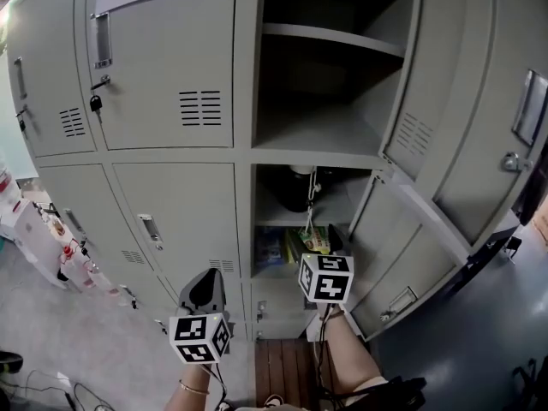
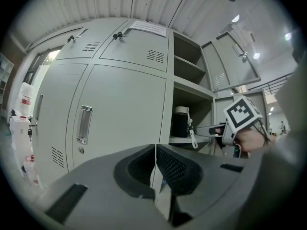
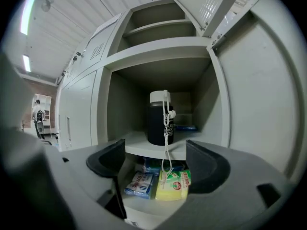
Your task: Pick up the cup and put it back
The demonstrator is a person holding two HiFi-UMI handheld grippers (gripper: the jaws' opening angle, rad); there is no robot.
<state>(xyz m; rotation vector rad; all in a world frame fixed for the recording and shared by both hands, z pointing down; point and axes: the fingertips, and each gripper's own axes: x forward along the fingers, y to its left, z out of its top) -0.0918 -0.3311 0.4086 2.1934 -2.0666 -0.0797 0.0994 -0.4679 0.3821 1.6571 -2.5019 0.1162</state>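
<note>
A black cup [image 3: 159, 119] with a pale lid and a white hanging strap [image 3: 166, 145] stands upright on the upper shelf of an open locker compartment [image 1: 299, 188]. My right gripper [image 3: 156, 164] is open in front of and below the cup, apart from it, with nothing between its fingers. In the head view the right gripper [image 1: 330, 247] points into that compartment. My left gripper [image 2: 154, 169] is shut and empty, held before a closed locker door [image 2: 122, 114] to the left. The left gripper view also shows the cup [image 2: 181, 122] and the right gripper [image 2: 225, 128].
Below the cup's shelf lie a blue packet [image 3: 139, 183] and a yellow-green packet [image 3: 173, 185]. The compartment's door [image 1: 411, 255] hangs open to the right, as does the upper one [image 1: 479, 101]. Closed lockers fill the left side.
</note>
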